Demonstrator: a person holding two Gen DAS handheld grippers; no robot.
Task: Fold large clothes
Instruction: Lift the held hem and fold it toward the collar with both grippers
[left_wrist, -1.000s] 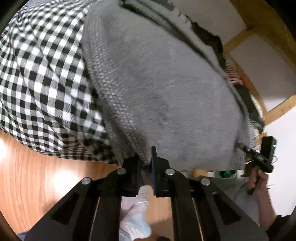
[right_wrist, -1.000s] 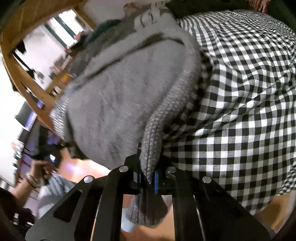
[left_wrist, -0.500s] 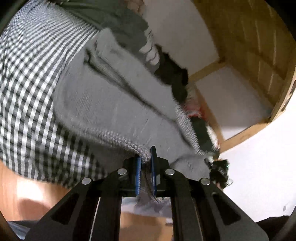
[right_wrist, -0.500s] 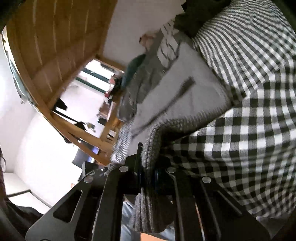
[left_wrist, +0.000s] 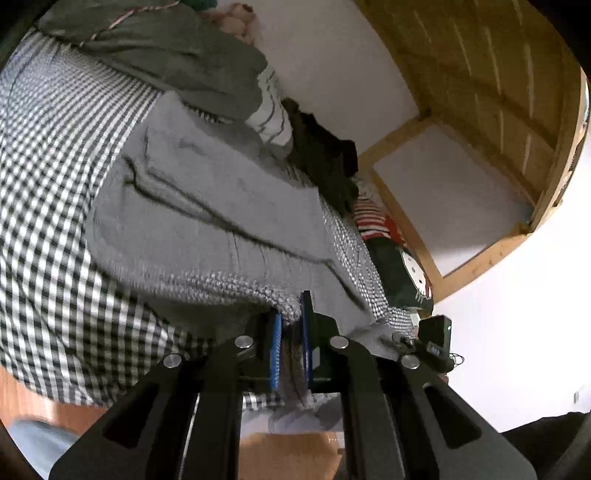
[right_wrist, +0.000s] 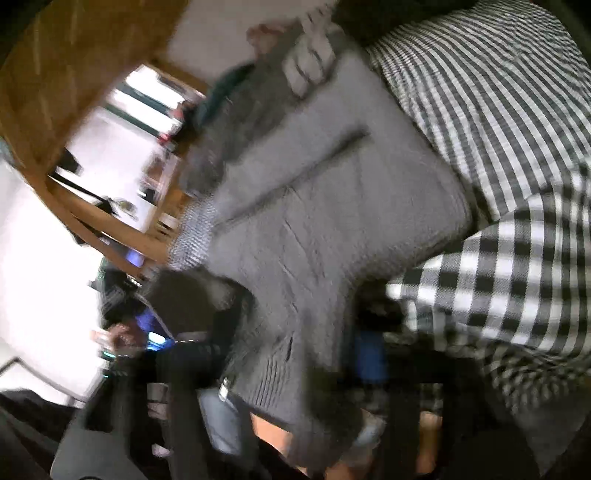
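Observation:
A grey knitted sweater (left_wrist: 207, 221) lies spread on a black-and-white checked bedspread (left_wrist: 48, 258). My left gripper (left_wrist: 291, 332) is shut on the sweater's thick near hem, holding it above the bed edge, and cloth hangs down between its blue pads. The right wrist view is blurred. In it the sweater (right_wrist: 332, 206) runs away from my right gripper (right_wrist: 295, 343), whose jaws are opening. The hem still hangs in the wide gap, but the blue pad (right_wrist: 369, 354) stands clear of it.
Other clothes are heaped at the far side of the bed: a dark green garment (left_wrist: 166, 62), a striped piece (left_wrist: 269, 118) and a black one (left_wrist: 325, 158). A wooden bed frame (left_wrist: 491, 92) rises to the right. Wooden floor (left_wrist: 288, 454) shows below.
Both grippers have risen and tipped up, lifting the sweater's near hem. The right jaws, pinched on the hem before, now stand apart. The left grip is unchanged.

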